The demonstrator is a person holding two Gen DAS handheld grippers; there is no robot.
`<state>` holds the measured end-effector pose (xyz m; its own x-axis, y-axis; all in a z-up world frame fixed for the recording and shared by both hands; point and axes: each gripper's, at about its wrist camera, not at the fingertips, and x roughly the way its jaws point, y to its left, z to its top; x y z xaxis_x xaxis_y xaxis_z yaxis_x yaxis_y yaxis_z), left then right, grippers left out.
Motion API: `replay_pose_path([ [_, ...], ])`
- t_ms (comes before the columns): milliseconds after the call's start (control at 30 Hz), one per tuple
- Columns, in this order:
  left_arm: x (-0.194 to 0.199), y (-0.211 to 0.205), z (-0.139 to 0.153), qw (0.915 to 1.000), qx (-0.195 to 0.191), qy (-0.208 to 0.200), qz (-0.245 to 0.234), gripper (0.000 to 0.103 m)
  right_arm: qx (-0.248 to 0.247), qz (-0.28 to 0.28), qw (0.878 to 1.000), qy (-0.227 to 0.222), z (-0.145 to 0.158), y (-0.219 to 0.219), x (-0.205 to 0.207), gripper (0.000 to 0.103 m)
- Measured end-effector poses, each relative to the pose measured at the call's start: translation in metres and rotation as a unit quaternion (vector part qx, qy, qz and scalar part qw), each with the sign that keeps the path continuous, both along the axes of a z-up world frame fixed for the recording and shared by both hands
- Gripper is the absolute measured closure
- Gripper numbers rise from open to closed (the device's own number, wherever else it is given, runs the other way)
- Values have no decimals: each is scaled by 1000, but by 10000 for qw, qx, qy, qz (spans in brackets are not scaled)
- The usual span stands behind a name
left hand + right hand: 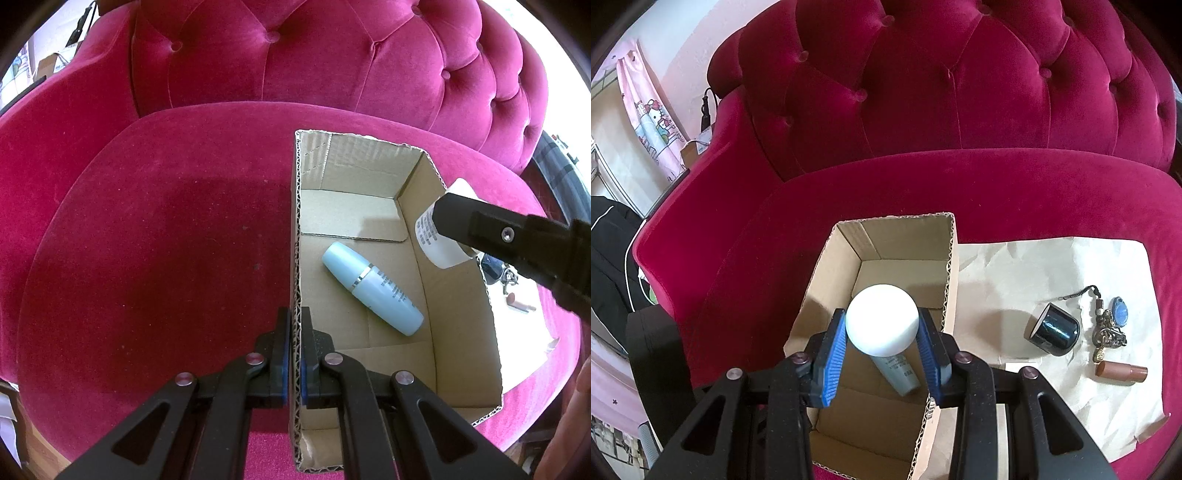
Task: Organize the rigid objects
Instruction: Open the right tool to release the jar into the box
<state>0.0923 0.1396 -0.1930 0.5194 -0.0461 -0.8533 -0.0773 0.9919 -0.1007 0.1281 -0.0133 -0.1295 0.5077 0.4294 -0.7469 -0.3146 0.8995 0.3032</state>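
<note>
On a crimson velvet sofa (155, 236), we steady an open cardboard box (373, 206) while filling it. Our left gripper (294, 354) has its jaws pinched on the box's left wall, the corrugated edge sandwiched between the blue pads. Our right gripper (882, 343) has its jaws pressed against a white bottle (882, 319), holding it above the box opening; in the left wrist view the same bottle (439, 236) sits at the box's right wall, its printed label partly hidden behind the gripper's finger. A pale blue bottle (373, 288) lies on its side on the box floor, cap towards the far end. To the right of the box, crumpled brown paper (1015, 273) is spread over the seat cushion. On it lie a dark glossy jar (1054, 328) tipped on its side, a keychain (1108, 325) with a blue tag just beside it, and a brown lipstick tube (1121, 373) nearer to us.
</note>
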Motion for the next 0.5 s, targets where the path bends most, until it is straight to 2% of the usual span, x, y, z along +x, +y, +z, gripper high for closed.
replay_pose_path([
  [133,0,0,0,10000,-6,0,2,99,-14,-12,10000,24,-1,0,0,62],
  [367,0,2,0,10000,-14,-14,-11,99,-78,-279,9993,-233,9,-6,-2,12],
  [500,-1,2,0,10000,-9,-16,-11,99,-134,-361,9991,-180,8,-11,1,1],
])
